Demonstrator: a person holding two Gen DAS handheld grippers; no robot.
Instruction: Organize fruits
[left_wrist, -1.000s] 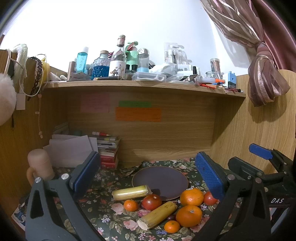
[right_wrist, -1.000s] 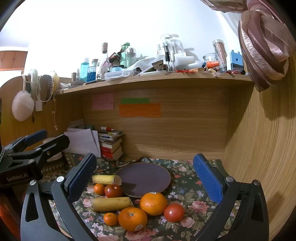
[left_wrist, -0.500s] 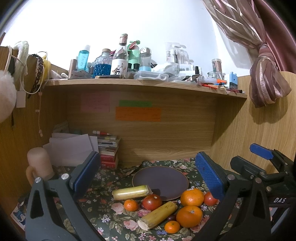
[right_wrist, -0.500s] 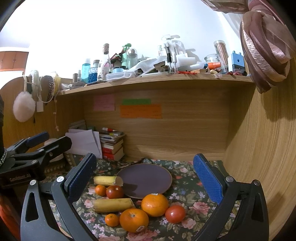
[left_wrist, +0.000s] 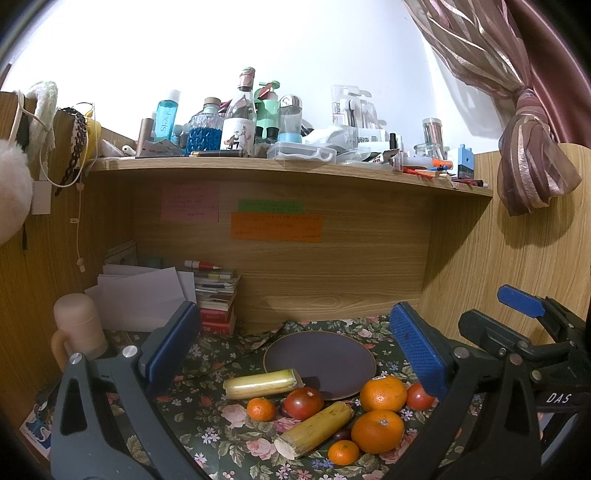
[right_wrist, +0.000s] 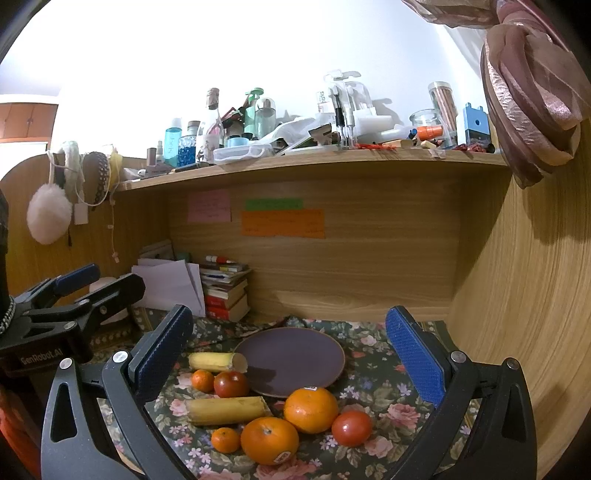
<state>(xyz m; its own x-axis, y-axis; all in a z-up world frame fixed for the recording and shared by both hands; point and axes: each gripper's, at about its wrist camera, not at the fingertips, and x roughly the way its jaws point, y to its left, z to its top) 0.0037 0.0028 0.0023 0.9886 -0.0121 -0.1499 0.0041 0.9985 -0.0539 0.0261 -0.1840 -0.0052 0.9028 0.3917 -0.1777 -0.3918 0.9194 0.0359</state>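
Observation:
A dark purple plate (left_wrist: 319, 363) (right_wrist: 291, 360) lies empty on the floral cloth. In front of it lie two yellow cut stalks (left_wrist: 260, 384) (right_wrist: 227, 410), two large oranges (left_wrist: 382, 393) (right_wrist: 269, 439), two small tangerines (left_wrist: 261, 409) (right_wrist: 225, 439) and two tomatoes (left_wrist: 303, 402) (right_wrist: 351, 428). My left gripper (left_wrist: 295, 350) is open and empty, held above and before the fruit. My right gripper (right_wrist: 291, 350) is open and empty too, to the right of the left one; it also shows in the left wrist view (left_wrist: 517, 332).
A wooden back panel and side walls enclose the desk nook. A stack of books (left_wrist: 218, 299) with white papers (left_wrist: 144, 295) stands back left, beside a beige mug (left_wrist: 75, 328). A cluttered shelf (left_wrist: 288, 166) of bottles hangs overhead. A curtain (left_wrist: 528, 162) hangs on the right.
Both grippers have tilted slightly, so the scene sits a little lower in view. The fruit and plate have not moved.

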